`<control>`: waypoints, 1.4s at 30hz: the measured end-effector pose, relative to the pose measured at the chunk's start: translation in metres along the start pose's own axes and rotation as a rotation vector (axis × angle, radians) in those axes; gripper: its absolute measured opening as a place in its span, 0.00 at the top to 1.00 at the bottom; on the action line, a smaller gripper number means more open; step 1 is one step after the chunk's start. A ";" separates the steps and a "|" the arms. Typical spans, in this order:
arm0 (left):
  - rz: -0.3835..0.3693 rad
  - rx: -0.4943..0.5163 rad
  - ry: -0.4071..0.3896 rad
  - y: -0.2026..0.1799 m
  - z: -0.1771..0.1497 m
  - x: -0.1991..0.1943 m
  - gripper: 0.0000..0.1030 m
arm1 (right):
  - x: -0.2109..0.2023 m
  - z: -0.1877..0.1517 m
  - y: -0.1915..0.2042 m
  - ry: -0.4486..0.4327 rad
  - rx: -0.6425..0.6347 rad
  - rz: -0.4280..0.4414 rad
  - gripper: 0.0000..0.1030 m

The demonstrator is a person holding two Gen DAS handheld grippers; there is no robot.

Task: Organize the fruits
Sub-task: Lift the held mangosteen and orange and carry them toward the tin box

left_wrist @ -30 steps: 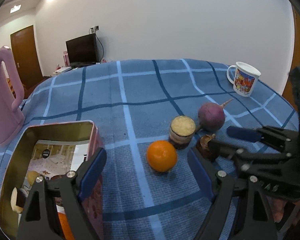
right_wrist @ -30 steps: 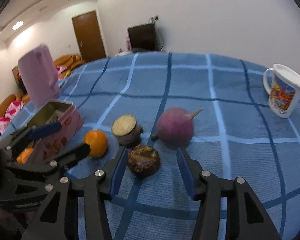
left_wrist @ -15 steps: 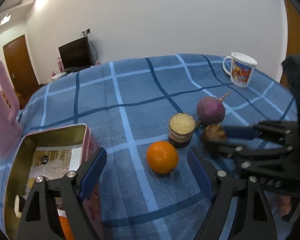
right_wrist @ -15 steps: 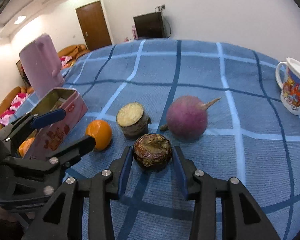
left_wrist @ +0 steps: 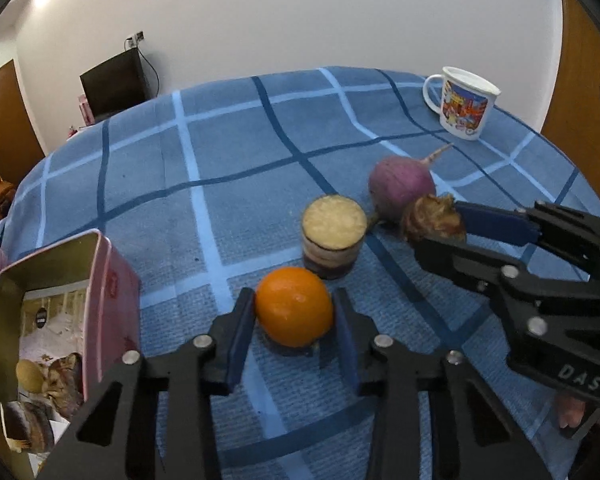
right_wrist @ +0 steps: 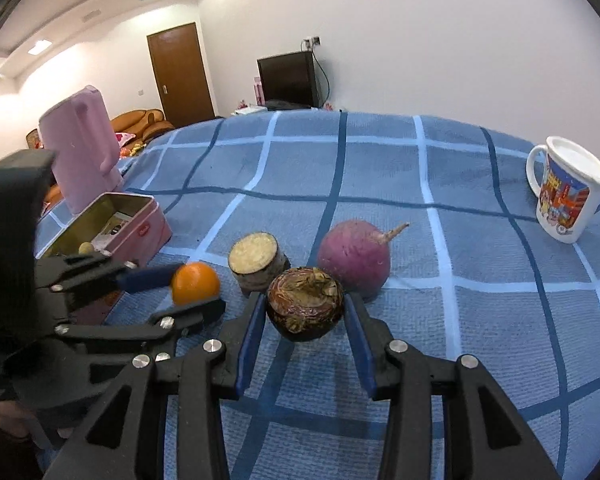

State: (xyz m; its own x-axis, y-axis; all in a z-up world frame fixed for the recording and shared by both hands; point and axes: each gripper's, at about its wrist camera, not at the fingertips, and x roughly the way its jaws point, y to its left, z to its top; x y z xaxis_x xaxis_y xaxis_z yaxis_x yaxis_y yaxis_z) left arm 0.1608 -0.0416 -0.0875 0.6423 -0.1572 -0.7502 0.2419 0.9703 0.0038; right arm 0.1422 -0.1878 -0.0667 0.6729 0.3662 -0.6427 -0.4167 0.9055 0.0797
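Left gripper [left_wrist: 294, 312] is seen closing round the orange [left_wrist: 294, 312]; the orange sits between its blue pads, which look touching or just about touching on both sides, fruit resting on the blue checked tablecloth [left_wrist: 236, 168]. Right gripper [right_wrist: 305, 306] is clamped on the brown round fruit [right_wrist: 305, 306], pads pressed on both flanks; whether it is lifted off the cloth cannot be told.

Key relation, judged: the open pink tin [left_wrist: 96, 280] lies to the left of the orange in the left wrist view, near the cloth's near-left edge, so the left hand is the nearer one to it. The orange is round, so no long axis matters. The tin already holds some items, too small to name. A lift and a sideways carry over the tin's rim is probably called for next.

Behind the orange a cut stub with a pale top [left_wrist: 334, 236] is stood upright, just beside it. Further back a purple radish [left_wrist: 400, 192] is lain with its root tip pointing toward the far-right edge, where a printed mug [left_wrist: 462, 108] is placed. A pink jug [right_wrist: 80, 152] is stood behind the tin near the left edge.

Risk, judged: the stub could be knocked when the orange is lifted.
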 end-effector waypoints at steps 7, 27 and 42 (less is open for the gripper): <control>-0.019 0.012 -0.043 -0.003 -0.003 -0.009 0.61 | -0.011 0.000 0.005 -0.057 -0.019 -0.015 0.59; 0.002 -0.006 -0.160 0.001 -0.006 -0.032 0.61 | -0.025 -0.002 0.011 -0.127 -0.049 -0.016 0.58; 0.039 0.006 -0.244 -0.002 -0.010 -0.048 0.61 | -0.036 -0.005 0.017 -0.192 -0.083 -0.007 0.58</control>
State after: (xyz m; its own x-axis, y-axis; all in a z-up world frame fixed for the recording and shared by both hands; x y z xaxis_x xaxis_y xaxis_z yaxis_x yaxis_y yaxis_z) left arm 0.1219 -0.0341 -0.0580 0.8078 -0.1603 -0.5672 0.2176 0.9754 0.0343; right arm 0.1082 -0.1866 -0.0458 0.7770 0.4013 -0.4850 -0.4552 0.8904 0.0075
